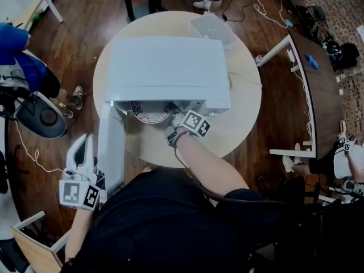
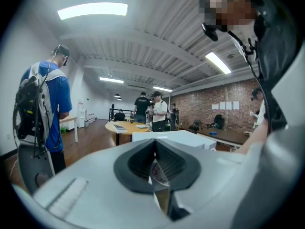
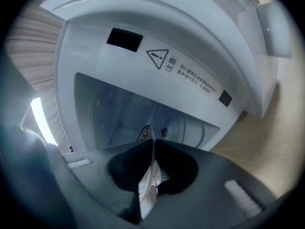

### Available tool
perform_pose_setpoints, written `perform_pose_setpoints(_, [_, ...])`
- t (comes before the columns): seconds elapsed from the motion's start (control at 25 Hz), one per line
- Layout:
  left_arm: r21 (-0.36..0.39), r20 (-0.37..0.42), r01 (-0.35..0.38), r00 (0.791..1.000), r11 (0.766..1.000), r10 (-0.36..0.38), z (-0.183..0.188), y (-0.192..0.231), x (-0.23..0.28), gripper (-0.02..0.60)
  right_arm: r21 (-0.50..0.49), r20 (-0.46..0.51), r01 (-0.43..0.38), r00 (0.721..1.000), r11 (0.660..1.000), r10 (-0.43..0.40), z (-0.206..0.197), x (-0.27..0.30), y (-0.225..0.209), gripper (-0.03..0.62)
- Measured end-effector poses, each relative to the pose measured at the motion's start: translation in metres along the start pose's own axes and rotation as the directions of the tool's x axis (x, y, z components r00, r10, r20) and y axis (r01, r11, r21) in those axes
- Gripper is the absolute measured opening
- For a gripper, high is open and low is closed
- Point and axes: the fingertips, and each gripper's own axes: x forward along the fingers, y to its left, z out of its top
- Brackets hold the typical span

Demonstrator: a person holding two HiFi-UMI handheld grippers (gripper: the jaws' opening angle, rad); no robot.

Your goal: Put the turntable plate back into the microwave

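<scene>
Lying level, turntable plate [image 1: 150, 112], partly inside microwave [image 1: 165, 67]

Left gripper [image 2: 155, 149] at 6 o'clock, jaws together, nothing clamped. White microwave [image 2: 183, 137] top just beyond, toward 12. Person [image 2: 56, 92] in blue shirt with backpack [image 2: 26, 109] at 9. Round wooden table [image 2: 125, 126] with standing people [image 2: 151, 111] past centre. Brick wall [image 2: 214, 104] at 3, ceiling light strip [image 2: 93, 10] at 11

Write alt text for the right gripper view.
The right gripper is shut on the rim of a round white, red-patterned turntable plate, seen edge-on, at the open mouth of a white microwave. A triangular warning label sits above the opening.
</scene>
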Motion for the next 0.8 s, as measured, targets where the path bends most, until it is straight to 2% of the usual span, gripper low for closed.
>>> perform_pose_setpoints(0.56, [-0.014, -0.006, -0.013, 1.0, 1.0, 0.013, -0.004, 0.0, 0.0, 0.005, 0.005, 0.029, 0.019, 0.999, 1.0, -0.02, 0.019, 0.002, -0.009, 0.02])
perform_pose_setpoints(0.8, [-0.016, -0.009, -0.05, 0.999, 0.999, 0.05, -0.003, 0.006, -0.009, 0.005, 0.005, 0.039, 0.042, 0.998, 0.999, -0.042, 0.027, 0.007, -0.015, 0.02])
